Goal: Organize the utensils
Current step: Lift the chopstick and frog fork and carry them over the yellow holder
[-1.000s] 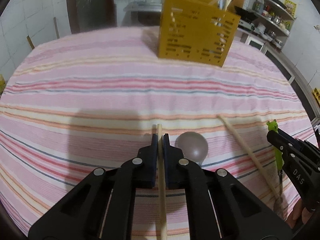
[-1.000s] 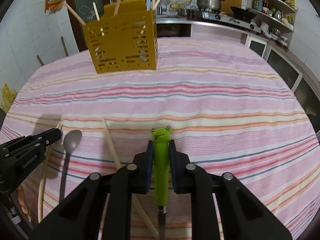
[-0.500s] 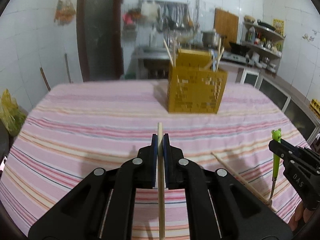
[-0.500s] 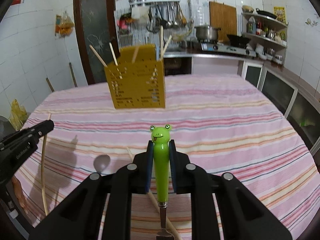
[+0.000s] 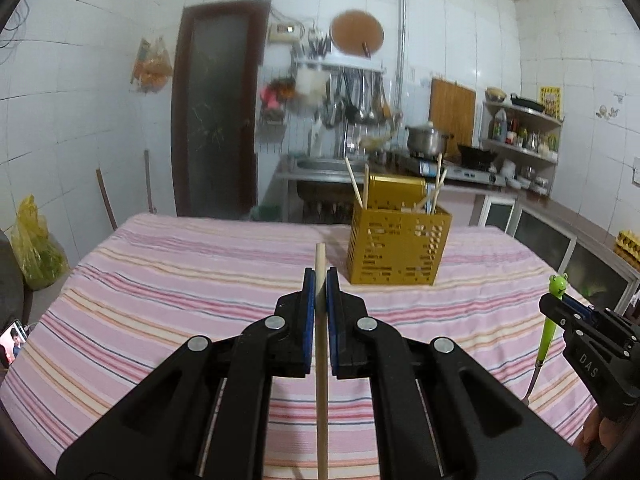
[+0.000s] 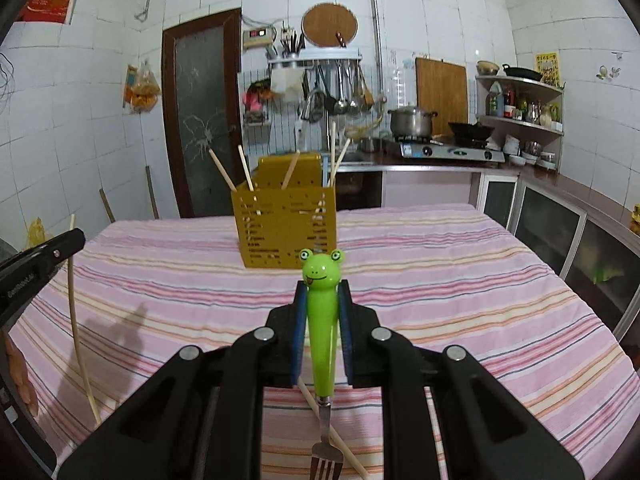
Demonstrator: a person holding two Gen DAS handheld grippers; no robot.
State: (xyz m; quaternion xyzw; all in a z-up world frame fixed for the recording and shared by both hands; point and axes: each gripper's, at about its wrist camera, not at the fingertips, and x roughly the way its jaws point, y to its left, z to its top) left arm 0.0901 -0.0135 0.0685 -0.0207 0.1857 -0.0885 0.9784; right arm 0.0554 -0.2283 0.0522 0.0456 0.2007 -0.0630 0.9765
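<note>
Since both pieces are headed for the yellow caddy [image 6: 286, 226] further back on the table [image 5: 200, 280], each claw grips its piece upright: left claw [image 5: 320, 280] clenched on a chopstick [image 5: 321, 360], right claw [image 6: 321, 300] grasping the frog fork [image 6: 321, 320]. Only the right view shows the fork's tines and a loose chopstick [image 6: 344, 448] lying on the cloth.

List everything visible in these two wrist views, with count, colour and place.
Utensil caddy: one, mustard yellow, perforated, far middle of the table.
Chopsticks in caddy: about five, pale wood, standing tilted.
Loose chopstick: one, pale wood, lying on the cloth below the fork.
Tablecloth: one, pink striped, covering the table.
Held chopstick: one, pale wood, clamped in the left claw.
Frog fork: one, green handle, metal tines down, clamped in the right claw.
Left claw: black, blue pads, shut.
Right claw: black, blue pads, shut.
</note>
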